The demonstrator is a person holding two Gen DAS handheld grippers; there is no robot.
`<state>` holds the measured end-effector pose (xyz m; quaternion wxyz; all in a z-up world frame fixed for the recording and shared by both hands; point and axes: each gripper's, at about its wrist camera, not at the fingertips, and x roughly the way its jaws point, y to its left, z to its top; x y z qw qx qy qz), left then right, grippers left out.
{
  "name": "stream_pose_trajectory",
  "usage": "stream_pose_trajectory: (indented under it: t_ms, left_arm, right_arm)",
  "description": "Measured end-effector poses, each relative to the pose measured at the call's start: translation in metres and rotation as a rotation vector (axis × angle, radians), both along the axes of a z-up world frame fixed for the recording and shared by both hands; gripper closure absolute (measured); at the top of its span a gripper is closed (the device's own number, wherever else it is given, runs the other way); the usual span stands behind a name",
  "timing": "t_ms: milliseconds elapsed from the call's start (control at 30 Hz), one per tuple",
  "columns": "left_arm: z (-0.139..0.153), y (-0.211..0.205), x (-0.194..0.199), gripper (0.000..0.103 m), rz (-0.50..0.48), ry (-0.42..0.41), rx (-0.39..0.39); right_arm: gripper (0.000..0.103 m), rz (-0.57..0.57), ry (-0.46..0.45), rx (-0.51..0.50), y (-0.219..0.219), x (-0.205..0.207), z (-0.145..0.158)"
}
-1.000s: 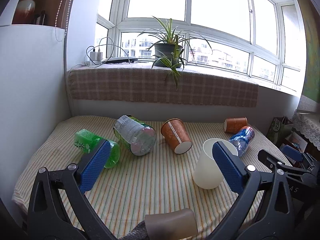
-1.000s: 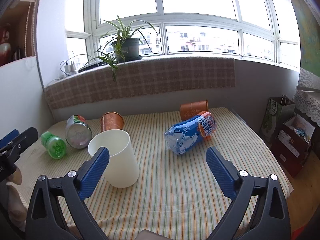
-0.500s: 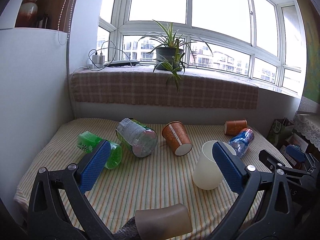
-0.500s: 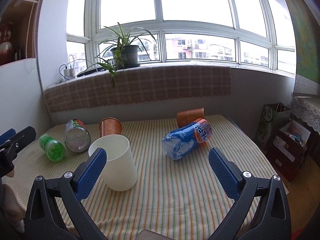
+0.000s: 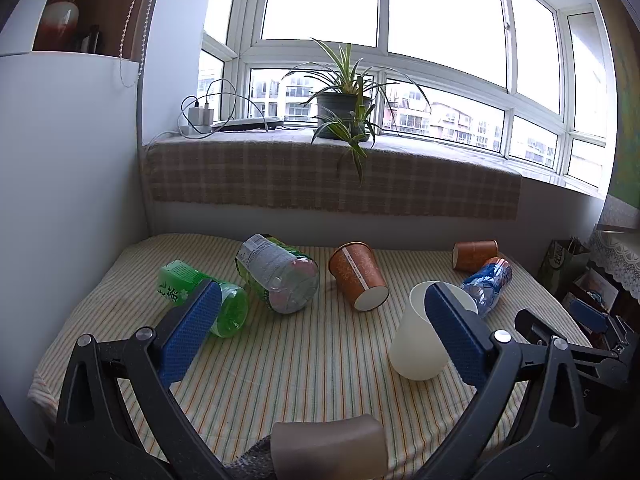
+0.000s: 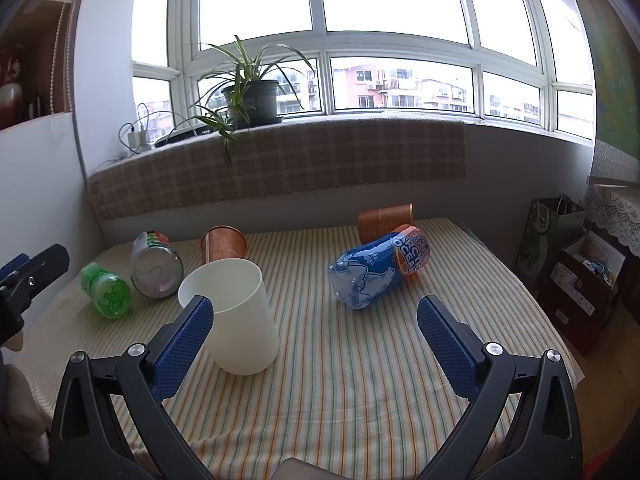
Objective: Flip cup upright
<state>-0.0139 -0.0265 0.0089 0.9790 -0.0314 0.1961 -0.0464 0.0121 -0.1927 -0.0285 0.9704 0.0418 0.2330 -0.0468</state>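
In the left wrist view, the left gripper (image 5: 320,324) is filling the lower part of the frame with its jaws spread wide and nothing between them. The white plastic cup (image 5: 420,340) is standing with its mouth up on the striped tablecloth (image 5: 312,364), in the lower right of the middle, and the right blue pad (image 5: 456,334) is partly covering it in the picture. I cannot tell if the pad is touching the cup. Behind the left pad a green bottle (image 5: 180,284) is lying on its side. Just right of it a clear bottle with a green label (image 5: 280,276) is lying too, and then an orange paper cup (image 5: 360,276) on its side. At the far right, a second orange paper cup (image 5: 474,254) and a blue bottle (image 5: 490,282) are lying close together. A potted spider plant (image 5: 344,108) is sitting on the windowsill at the upper middle.

In the right wrist view, the right gripper (image 6: 316,320) is also showing wide jaws and is gripping nothing. The white plastic cup (image 6: 236,320) is standing left of the centre, mouth up, leaning a little in this fisheye picture, with the left blue pad (image 6: 184,344) overlapping its lower left side. The blue bottle (image 6: 376,272) is lying right of the centre. The left gripper (image 6: 32,276) is appearing at the left edge.
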Motion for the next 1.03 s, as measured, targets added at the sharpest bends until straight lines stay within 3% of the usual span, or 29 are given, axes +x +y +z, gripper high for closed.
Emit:
stream_pose_trajectory:
  t_ms: [1033]
  left_arm:
    - [-0.0047,0.0024,0.0000,0.000,0.004,0.007,-0.011]
  right_arm:
    - [0.001,0.027,0.048,0.015,0.0058,0.0050,-0.0099]
